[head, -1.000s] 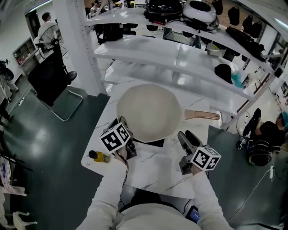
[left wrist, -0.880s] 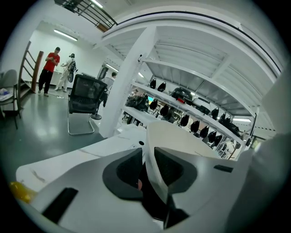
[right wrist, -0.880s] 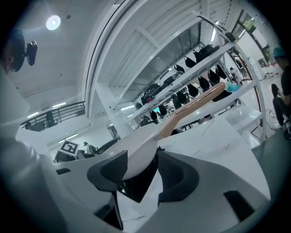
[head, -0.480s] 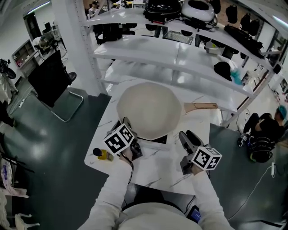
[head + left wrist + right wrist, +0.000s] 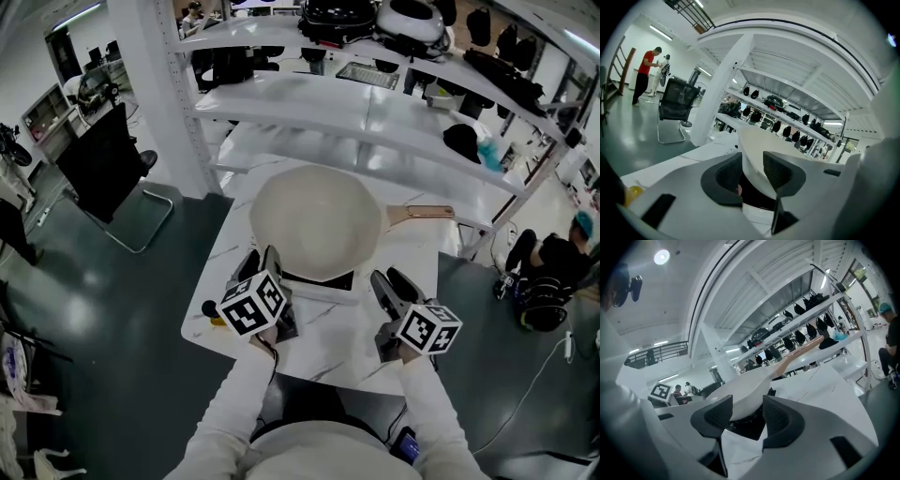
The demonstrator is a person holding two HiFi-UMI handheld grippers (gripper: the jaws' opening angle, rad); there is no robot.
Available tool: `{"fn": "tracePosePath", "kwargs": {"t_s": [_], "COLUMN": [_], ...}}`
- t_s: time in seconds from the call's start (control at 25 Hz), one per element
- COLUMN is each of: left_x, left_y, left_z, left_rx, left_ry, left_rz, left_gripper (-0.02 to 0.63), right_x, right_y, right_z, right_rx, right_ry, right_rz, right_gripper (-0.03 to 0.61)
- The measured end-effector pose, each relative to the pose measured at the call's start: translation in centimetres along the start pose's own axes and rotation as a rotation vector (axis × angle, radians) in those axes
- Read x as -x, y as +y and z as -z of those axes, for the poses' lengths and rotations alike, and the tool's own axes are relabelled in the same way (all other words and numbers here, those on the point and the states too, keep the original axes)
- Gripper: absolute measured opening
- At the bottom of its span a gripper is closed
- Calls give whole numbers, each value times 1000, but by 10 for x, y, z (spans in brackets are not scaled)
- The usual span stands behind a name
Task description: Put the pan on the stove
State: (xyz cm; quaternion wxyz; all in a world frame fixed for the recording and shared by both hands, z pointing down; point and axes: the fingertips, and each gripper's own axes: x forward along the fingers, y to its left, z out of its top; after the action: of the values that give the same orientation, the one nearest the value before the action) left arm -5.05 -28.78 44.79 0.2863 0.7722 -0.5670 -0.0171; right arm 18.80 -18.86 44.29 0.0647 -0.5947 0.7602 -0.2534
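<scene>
Left claw (image 5: 263, 262) opening, the pan (image 5: 314, 220) rim between its jaws.

Glossy dark green floor (image 5: 94, 309) all round, with pale glare at 9 o'clock. White marble-veined tabletop (image 5: 328, 349) at centre. At 12 o'clock, white tiered metal shelving (image 5: 356, 112), beside a white square pillar (image 5: 173, 103) at 11. At 10 o'clock, black panel-backed chair on a metal tube frame (image 5: 101, 161). Overhead, bright strip lights (image 5: 660, 32) on a white ceiling.

Cream pan (image 5: 316, 220), tan handle (image 5: 424, 213); black stove (image 5: 323, 280); white grey-veined table (image 5: 328, 345).
</scene>
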Motion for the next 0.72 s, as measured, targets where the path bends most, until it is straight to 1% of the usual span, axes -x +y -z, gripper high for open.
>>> {"fn": "tracePosePath", "kwargs": {"t_s": [0.16, 0.24, 0.52, 0.72], "left_x": [15, 22, 44, 62], "left_y": [-11, -16, -31, -40], "left_z": [-8, -9, -6, 5], "left_rx": [-118, -166, -253, -313], "left_ry": [-33, -46, -42, -41], "left_rz": [54, 88, 214, 288], "left_gripper": [121, 117, 83, 45], "right_x": [3, 7, 21, 35], "right_y": [12, 19, 49, 63], "right_z": [2, 5, 12, 14], "right_rx": [28, 42, 86, 136], "right_ry": [-7, -10, -23, -45], "right_rz": [9, 13, 23, 55], "right_gripper": [212, 207, 189, 155]}}
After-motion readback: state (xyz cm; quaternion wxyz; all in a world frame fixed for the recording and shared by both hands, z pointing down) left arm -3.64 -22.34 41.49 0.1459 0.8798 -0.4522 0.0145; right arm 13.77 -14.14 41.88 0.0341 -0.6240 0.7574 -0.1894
